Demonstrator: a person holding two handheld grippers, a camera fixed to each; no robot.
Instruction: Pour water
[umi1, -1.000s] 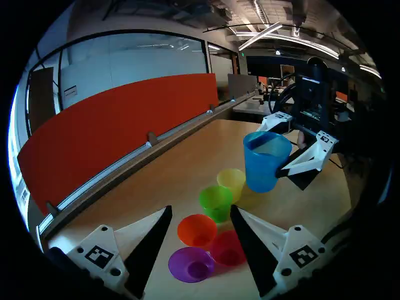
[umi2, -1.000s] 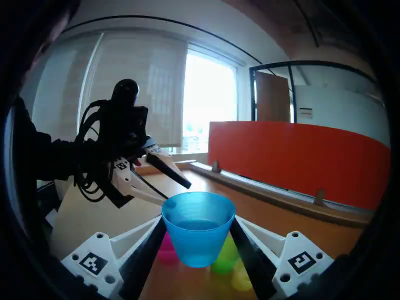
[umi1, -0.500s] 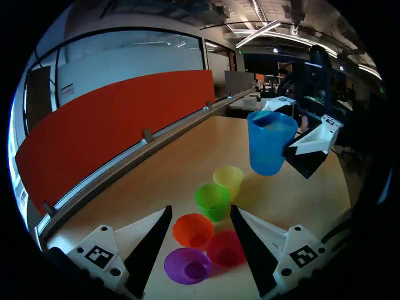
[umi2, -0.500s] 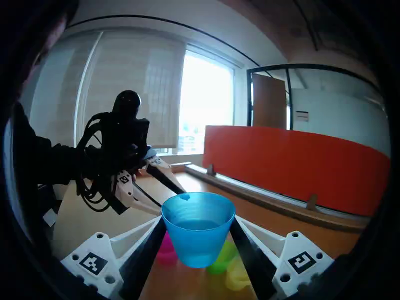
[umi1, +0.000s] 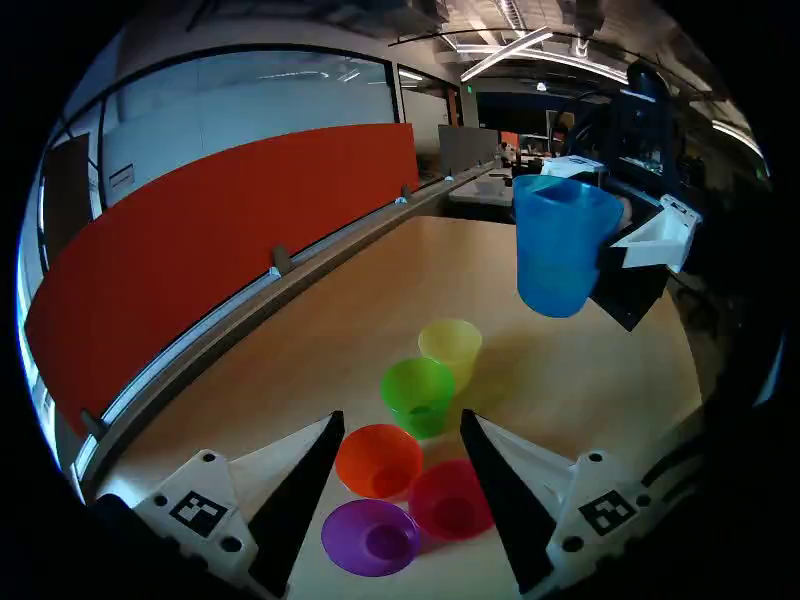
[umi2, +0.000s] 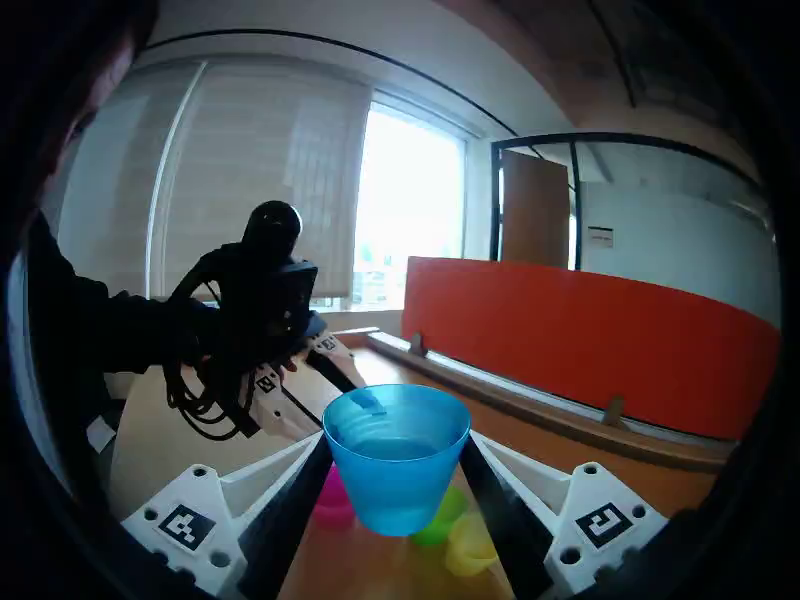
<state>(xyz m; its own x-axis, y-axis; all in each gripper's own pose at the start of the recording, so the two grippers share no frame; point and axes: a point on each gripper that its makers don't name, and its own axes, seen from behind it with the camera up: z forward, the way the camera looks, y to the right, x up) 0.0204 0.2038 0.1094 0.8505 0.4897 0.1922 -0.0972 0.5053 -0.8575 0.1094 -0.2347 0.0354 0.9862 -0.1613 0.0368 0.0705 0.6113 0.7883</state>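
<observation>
A translucent blue plastic cup, smooth-walled and tapering from a wide round rim to a narrower base, sits clamped between the two black fingers of the right claw, both pressing on its sides. It stands upright with its long axis close to vertical and its mouth facing up, and clear water lies partway up inside. In the left gripper view the cup hangs in the air above the pale wood-grain worktop, beyond the far end of a cluster of five small glossy plastic cups, all mouth up: a yellow cup, a green cup, an orange cup, a red cup and a purple cup. The left claw is spread wide with nothing between its fingers, low over that cluster. A flat orange-red partition panel runs along the worktop's far edge.
</observation>
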